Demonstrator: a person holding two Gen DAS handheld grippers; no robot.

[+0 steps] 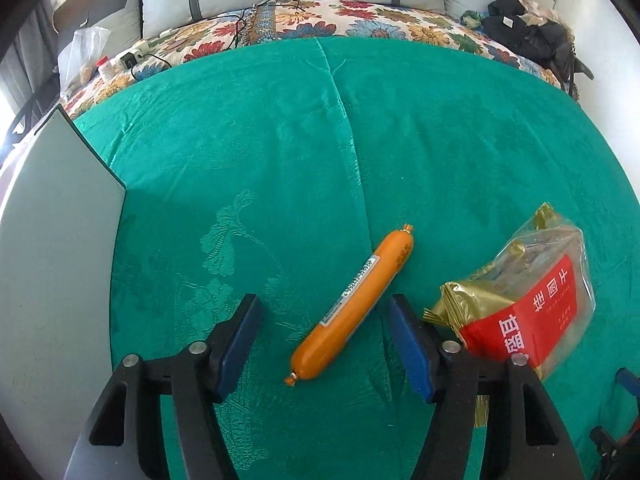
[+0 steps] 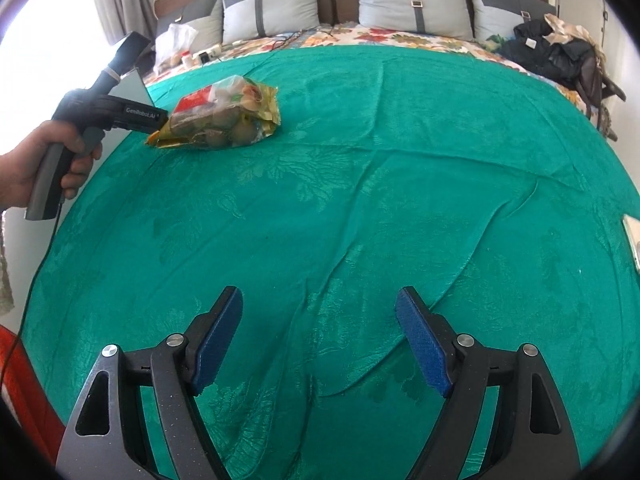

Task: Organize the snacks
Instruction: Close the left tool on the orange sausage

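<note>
Left gripper [image 1: 324, 332] stands spread astride the sausage [image 1: 352, 306], pads clear, on the green cloth [image 1: 280, 160]; we advise centring before closing. Right gripper [image 2: 320, 340] hangs spread, empty.

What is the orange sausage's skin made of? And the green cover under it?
Sausage: probably smooth, shiny plastic casing; it glints, carries a printed label, and is pinched shut at both ends.
Green cover: woven cloth with a soft sheen; it creases and shows a leafy pattern.
</note>
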